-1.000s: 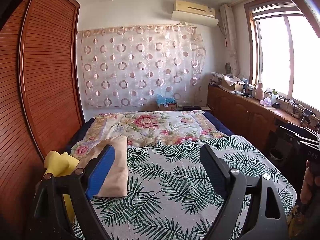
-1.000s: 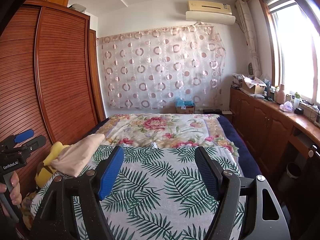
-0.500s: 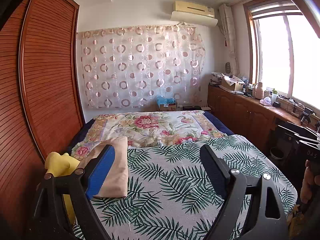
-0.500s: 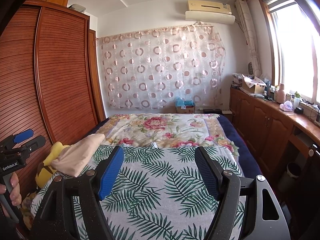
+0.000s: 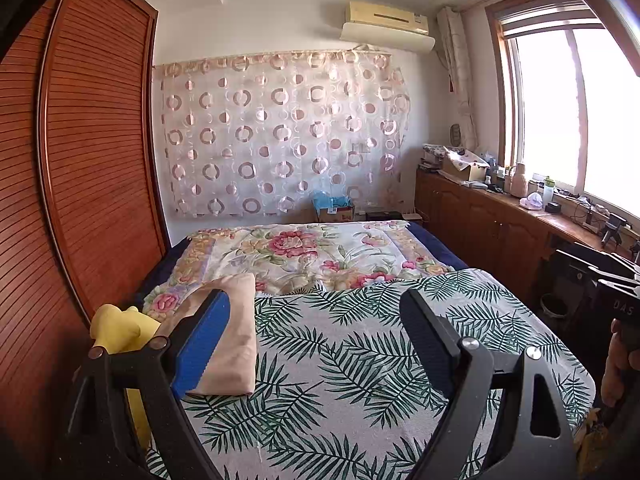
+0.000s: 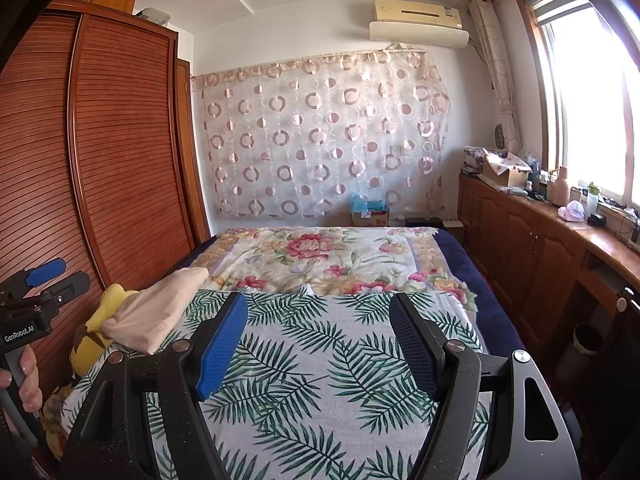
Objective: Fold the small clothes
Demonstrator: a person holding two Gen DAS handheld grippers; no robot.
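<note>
Two handheld grippers held above a bed, jaws apart and empty.

Left gripper (image 5: 316, 312) and right gripper (image 6: 318, 314) both aimed over a palm-leaf sheet (image 6: 320, 360) spread on the bed (image 6: 464, 264). Folded beige garment (image 5: 236, 340) lying at the sheet's left edge, partly behind the left gripper's blue pad, resting against a yellow plush toy (image 5: 116, 324). Floral quilt (image 5: 304, 252) farther up the bed; louvred wooden wardrobe (image 5: 96, 160) along the left.

A folded cloth (image 5: 236, 332) lies on the bed (image 5: 360, 360) just beyond the left fingers (image 5: 200, 344) (partly behind one), a pillow (image 5: 116, 324) left of it; a tabletop (image 5: 532, 216) runs right.
</note>
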